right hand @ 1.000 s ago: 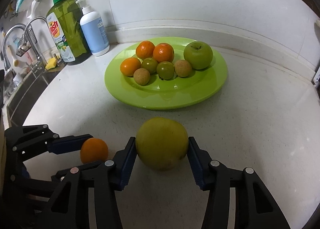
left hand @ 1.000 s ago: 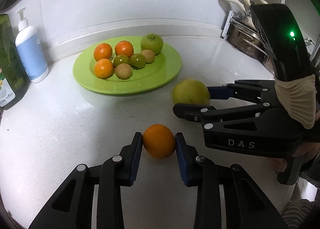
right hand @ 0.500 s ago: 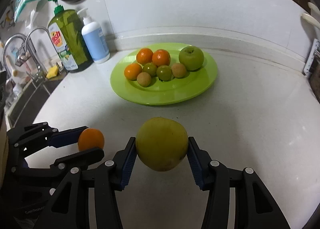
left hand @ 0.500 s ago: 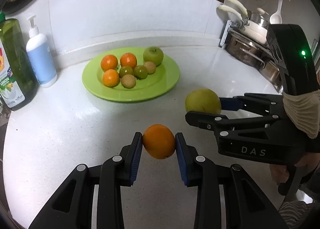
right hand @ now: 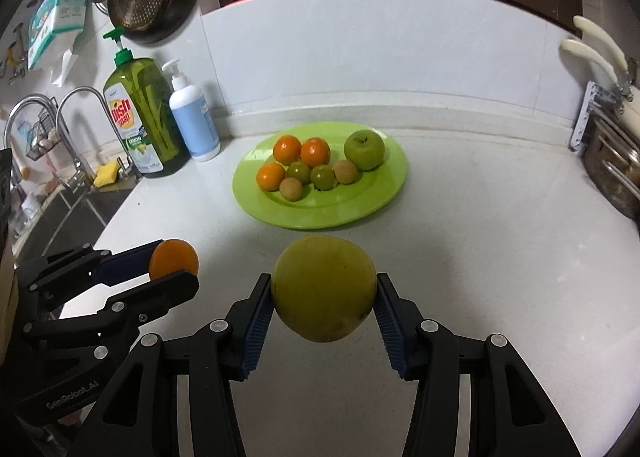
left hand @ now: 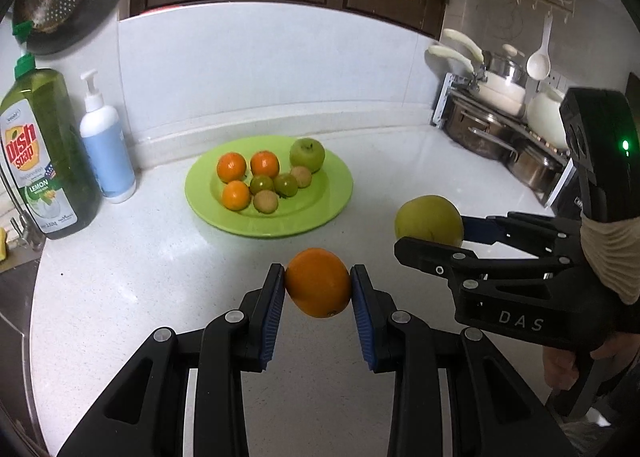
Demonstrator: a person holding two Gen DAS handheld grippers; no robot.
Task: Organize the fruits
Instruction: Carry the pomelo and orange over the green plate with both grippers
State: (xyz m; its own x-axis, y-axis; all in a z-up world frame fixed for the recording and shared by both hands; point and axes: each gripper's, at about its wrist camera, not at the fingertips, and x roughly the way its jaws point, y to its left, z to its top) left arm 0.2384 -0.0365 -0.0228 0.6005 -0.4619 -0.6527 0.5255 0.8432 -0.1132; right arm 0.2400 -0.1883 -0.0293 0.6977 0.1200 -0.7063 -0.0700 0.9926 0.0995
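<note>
Lime-green plastic plate at frame centre, set on the white speckled counter, already carries eight fruits: three small oranges, two dark green round fruits, two tan ones and a green apple at its far right side. Two fruits remain off the plate, each in a claw. The left gripper is clamped on an orange, its blue pads pressed to both sides, low and central in the left wrist view; the right gripper is clamped likewise on a large yellow-green fruit (kind not certain, perhaps a pear or guava), low and central in the right wrist view. Both fruits appear clear of the counter and short of the plate's near rim. Judged from this, the sorting is nearly complete: what is left is to carry both to the plate and release them. The bare near and right parts of the plate offer room. At upper left stand a dish soap bottle and a pump bottle, at right a rack of pots; none lies between the claws and the plate. The two claws, side by side, are each other's nearest obstacle.
</note>
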